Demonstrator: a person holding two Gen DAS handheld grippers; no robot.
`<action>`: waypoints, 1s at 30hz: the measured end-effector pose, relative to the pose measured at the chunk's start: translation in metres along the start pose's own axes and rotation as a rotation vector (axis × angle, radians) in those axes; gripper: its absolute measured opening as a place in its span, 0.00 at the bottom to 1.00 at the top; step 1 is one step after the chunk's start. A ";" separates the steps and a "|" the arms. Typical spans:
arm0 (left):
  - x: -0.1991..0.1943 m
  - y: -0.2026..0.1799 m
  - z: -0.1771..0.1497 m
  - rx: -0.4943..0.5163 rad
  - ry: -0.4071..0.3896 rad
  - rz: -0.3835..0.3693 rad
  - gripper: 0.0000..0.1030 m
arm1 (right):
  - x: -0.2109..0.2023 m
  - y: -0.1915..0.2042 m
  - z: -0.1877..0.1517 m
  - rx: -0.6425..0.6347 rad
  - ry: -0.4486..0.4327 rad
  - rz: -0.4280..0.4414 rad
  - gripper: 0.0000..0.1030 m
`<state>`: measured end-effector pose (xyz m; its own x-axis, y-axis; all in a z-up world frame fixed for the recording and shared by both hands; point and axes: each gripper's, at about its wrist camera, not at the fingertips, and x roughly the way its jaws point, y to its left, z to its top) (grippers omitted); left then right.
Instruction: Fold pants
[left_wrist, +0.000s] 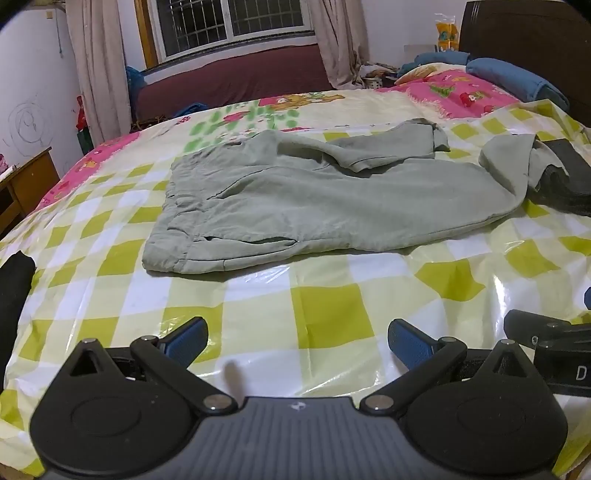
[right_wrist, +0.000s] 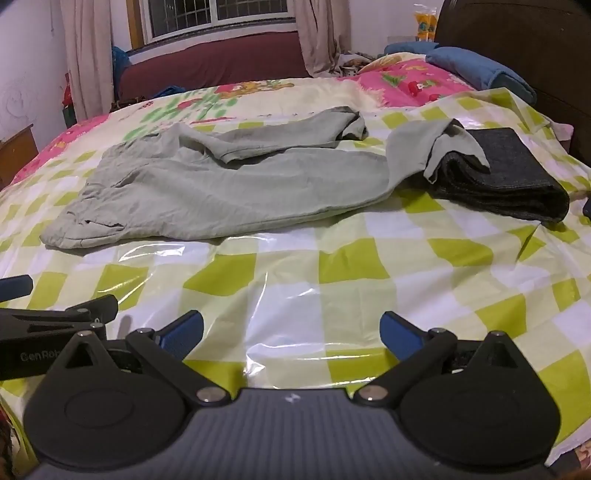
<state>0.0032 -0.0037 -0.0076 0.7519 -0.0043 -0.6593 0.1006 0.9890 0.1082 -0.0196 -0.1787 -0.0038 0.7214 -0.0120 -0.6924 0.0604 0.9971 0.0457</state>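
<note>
Nearest: left gripper hangs low over the checked plastic sheet, jaws spread wide, nothing between the blue pads. Right gripper is the same: released, empty, just above the sheet. The two sit side by side at the near edge of the bed; each shows at the edge of the other's view.

Step, as I read it: pre-grasp. No fold made yet, neither gripper touching cloth.

Middle: one pair of grey-green pants, spread across the sheet, well apart from both grippers. Waistband is at the left and near. Legs run right.
- Near leg lies mostly flat; its cuff is draped up onto a folded dark garment at the right.
- Far leg is bunched and doubled back, lying partly on top of the near leg.

Next move, my call: get the legs straight first. Right gripper to the near cuff, lift it off the dark stack without dragging the stack. Far leg needs unrolling, then lay it along the near one. Left gripper pins or takes the waistband. Sheet is glossy, so cloth probably slides; pull slow.

Count:
- grippers: 2, both released
- pants to fold: 1
- folded dark garment: 1
- legs: 2, neither lies fully straight

Far: blue pillow by the dark headboard at far right, window with curtains at the far wall.
</note>
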 end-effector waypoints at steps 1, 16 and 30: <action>0.000 0.000 0.000 0.000 0.000 0.001 1.00 | 0.000 0.000 0.000 -0.001 0.000 0.000 0.98; 0.000 -0.002 -0.001 0.008 0.000 -0.003 1.00 | 0.002 0.001 -0.002 -0.013 0.009 0.002 0.98; 0.003 -0.003 -0.002 0.017 0.005 -0.010 1.00 | 0.004 0.002 -0.003 -0.017 0.016 0.008 0.98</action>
<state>0.0033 -0.0060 -0.0114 0.7475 -0.0131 -0.6641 0.1188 0.9863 0.1143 -0.0191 -0.1767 -0.0089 0.7103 -0.0030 -0.7038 0.0430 0.9983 0.0391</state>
